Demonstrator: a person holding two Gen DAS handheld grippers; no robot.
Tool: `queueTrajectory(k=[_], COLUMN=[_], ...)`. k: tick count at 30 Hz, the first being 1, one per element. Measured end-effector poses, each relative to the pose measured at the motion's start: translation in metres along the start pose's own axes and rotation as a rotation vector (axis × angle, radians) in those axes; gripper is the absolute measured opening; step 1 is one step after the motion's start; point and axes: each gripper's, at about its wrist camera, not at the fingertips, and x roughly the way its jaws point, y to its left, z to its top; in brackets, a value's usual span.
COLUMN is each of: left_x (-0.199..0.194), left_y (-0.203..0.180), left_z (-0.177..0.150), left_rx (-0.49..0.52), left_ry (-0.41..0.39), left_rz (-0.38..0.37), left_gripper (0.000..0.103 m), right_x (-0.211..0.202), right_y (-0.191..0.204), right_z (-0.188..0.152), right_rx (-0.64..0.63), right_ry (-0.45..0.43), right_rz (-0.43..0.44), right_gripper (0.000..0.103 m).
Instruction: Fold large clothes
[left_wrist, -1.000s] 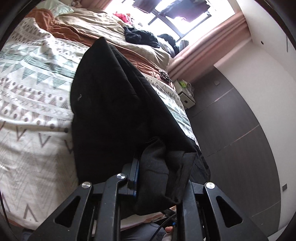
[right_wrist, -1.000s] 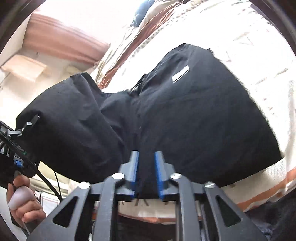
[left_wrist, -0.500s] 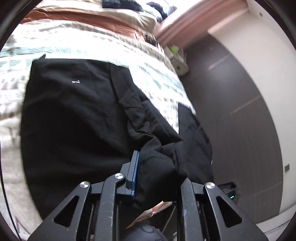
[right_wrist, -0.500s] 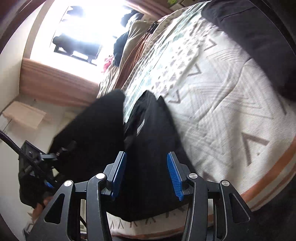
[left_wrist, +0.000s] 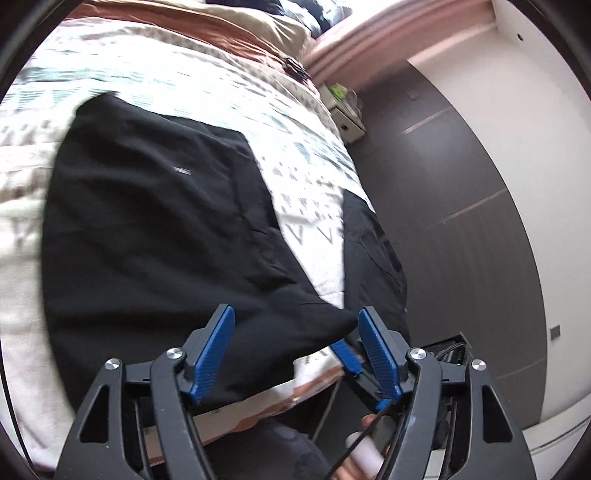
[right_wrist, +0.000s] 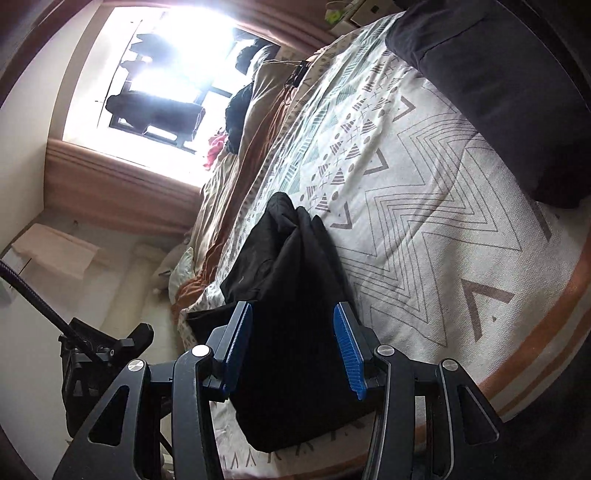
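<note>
A black garment (left_wrist: 159, 229) lies folded on the patterned bedspread (left_wrist: 295, 162), a small white label on its top layer. My left gripper (left_wrist: 295, 312) hangs over its near right corner; its jaws are opening and the blue pads touch no cloth. In the right wrist view the same garment (right_wrist: 295, 295) runs away from me along the bed (right_wrist: 424, 221). My right gripper (right_wrist: 292, 307) is open above its near end, pads clear of the fabric. One blue finger of the right gripper (left_wrist: 345, 356) shows beside my left one.
A second dark garment (right_wrist: 498, 92) lies across the bed's other side, also seen as dark cloth (left_wrist: 373, 258) at the bed edge. Rumpled beige and brown bedding (right_wrist: 236, 177) is piled toward the bright window (right_wrist: 166, 74). A hand (left_wrist: 365, 454) holds the right gripper's handle.
My left gripper let go of the bunched fold and its jaws spread. The garment, lifted a second ago, now lies flat on the bed. My right gripper opened earlier and has since stayed put.
</note>
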Motion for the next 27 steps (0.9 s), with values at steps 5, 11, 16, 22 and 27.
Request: queueTrajectory(k=[5, 11, 16, 22, 27], left_x=[-0.042, -0.077, -0.085, -0.091, -0.096], left_y=[0.031, 0.073, 0.104, 0.123, 0.129], left_z=[-0.013, -0.032, -0.043, -0.052, -0.055], left_rx=[-0.025, -0.09, -0.16, -0.204, -0.223], left_ry=[-0.05, -0.083, -0.097, -0.103, -0.111], left_rz=[0.089, 0.145, 0.139, 0.127, 0.11], left_gripper=[0.07, 0.07, 0.07, 0.07, 0.07], right_x=[0.007, 0.004, 0.017, 0.052, 0.055], right_y=[0.008, 0.03, 0.044, 0.043, 0.038], right_z=[-0.004, 0.0, 0.001, 0.003, 0.003], right_rx=[-0.016, -0.049, -0.09, -0.092, -0.083], right_ry=[0.009, -0.001, 0.032, 0.101, 0.089], right_rz=[0.006, 0.03, -0.034, -0.168, -0.136], right_gripper=[0.044, 0.044, 0.08, 0.079, 0.014])
